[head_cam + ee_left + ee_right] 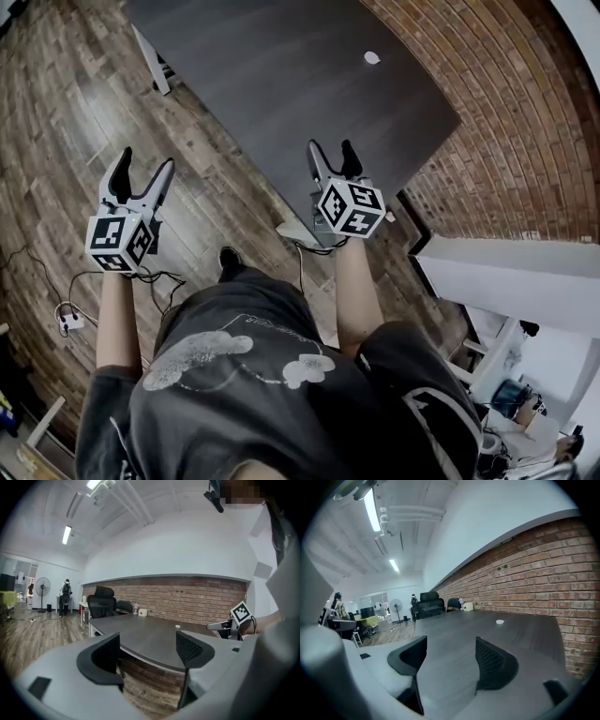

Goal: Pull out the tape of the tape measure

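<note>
Left gripper [143,161] is held over the wood floor [66,112], off the table's near-left edge. Its jaws are spread wide with nothing between them. Right gripper [331,147] is held above the near edge of the dark table [281,84] — jaws likewise apart, gripping nothing. Farther right, well beyond both grippers, a small white round item [372,57] lies on the tabletop toward the brick wall [506,112] — too small to confirm as the tape measure. Neither gripper touches it.
</note>
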Motion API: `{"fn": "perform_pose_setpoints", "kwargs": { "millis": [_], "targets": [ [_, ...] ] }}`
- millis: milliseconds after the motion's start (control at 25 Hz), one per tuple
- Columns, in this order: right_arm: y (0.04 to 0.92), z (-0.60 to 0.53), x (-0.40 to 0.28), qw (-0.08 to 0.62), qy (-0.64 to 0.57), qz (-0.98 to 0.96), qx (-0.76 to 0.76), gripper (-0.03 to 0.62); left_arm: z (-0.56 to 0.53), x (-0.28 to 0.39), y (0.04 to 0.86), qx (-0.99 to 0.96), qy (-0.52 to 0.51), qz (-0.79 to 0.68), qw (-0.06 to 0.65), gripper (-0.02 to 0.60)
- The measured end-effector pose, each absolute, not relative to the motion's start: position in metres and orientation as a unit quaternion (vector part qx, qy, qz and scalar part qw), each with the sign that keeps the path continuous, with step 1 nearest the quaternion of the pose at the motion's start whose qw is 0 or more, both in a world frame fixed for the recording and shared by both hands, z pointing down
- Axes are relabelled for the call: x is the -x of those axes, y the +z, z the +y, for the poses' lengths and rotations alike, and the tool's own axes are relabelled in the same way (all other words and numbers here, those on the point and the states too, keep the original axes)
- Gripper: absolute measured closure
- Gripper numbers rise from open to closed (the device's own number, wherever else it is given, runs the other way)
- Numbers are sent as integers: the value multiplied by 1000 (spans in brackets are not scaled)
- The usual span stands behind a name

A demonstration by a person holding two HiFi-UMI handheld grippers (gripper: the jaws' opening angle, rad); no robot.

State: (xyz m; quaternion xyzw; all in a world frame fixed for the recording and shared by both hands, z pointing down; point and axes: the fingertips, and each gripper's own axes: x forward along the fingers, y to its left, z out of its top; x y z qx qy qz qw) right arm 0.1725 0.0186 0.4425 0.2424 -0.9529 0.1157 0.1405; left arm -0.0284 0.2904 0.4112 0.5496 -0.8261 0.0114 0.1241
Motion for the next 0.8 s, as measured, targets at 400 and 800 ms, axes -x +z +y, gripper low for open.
{"fn": "perform_pose_setpoints", "kwargs": {
  "millis": [400,800],
  "targets": [
    [448,-53,-163,124,139,-935,-300,283,197,75,403,-595,26,-796,110,213],
    [446,-126,-164,110,153,-888,-419,283,55,140,400,-694,32,-713,99,213]
  ]
}}
